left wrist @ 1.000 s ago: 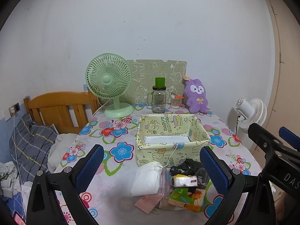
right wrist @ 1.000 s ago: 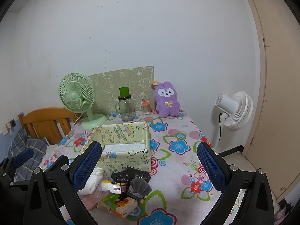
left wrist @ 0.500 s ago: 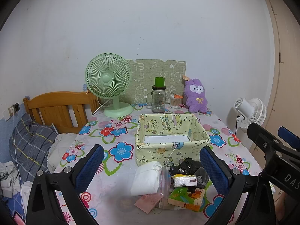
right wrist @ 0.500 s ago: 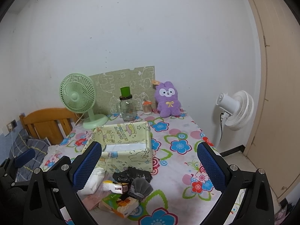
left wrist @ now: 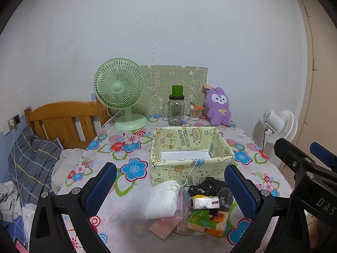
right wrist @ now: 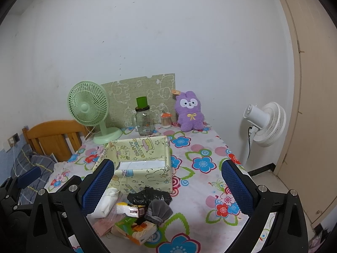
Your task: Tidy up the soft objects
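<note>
Both grippers hang above the near edge of the flowered table [right wrist: 202,147], jaws spread wide and holding nothing: the left gripper [left wrist: 170,187] frames the pile of soft things, and the right gripper [right wrist: 168,185] sits just to its right. The pile lies between the fingers and the yellow fabric box [left wrist: 190,154]: a white pouch [left wrist: 162,202], a black bag [left wrist: 207,186], a grey cloth piece [right wrist: 159,209], a tissue pack [left wrist: 205,202] and a printed packet [left wrist: 208,222], touching one another. Behind the box stand a green fan [left wrist: 120,86], a glass jar [left wrist: 176,110] and a purple plush rabbit [left wrist: 218,106].
</note>
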Demonstrator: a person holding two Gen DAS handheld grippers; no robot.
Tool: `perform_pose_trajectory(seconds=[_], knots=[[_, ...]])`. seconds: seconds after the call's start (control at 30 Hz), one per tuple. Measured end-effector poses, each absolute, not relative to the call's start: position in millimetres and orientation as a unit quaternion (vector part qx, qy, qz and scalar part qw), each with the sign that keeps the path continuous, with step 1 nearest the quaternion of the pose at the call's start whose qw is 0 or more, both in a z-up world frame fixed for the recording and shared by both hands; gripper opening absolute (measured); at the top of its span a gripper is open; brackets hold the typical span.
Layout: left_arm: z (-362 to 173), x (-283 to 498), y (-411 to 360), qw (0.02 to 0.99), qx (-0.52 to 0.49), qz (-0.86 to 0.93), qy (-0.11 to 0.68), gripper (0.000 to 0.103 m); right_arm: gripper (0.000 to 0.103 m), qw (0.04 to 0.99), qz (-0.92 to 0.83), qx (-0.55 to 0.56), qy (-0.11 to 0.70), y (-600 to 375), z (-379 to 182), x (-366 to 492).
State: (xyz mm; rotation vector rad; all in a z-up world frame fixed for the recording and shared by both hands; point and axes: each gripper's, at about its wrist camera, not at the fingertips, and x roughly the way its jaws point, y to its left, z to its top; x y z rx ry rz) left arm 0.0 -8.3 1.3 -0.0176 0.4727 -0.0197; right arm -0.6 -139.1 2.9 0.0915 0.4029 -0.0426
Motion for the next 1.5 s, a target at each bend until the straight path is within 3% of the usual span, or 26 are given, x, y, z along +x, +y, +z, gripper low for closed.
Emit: perform_pose_trajectory(seconds=[0.83,1.5], knots=[[-7,8,-11,0.969,-0.008,-0.02,0.247,0.095,0.099,0.976,-0.006,0.041,0.212,-132,-5,12],[-54,39,-7,0.95,-0.007,-0.028,0.312,0.087,0.095,0.965,0.004,0.033,0.261,-119,-49,44]])
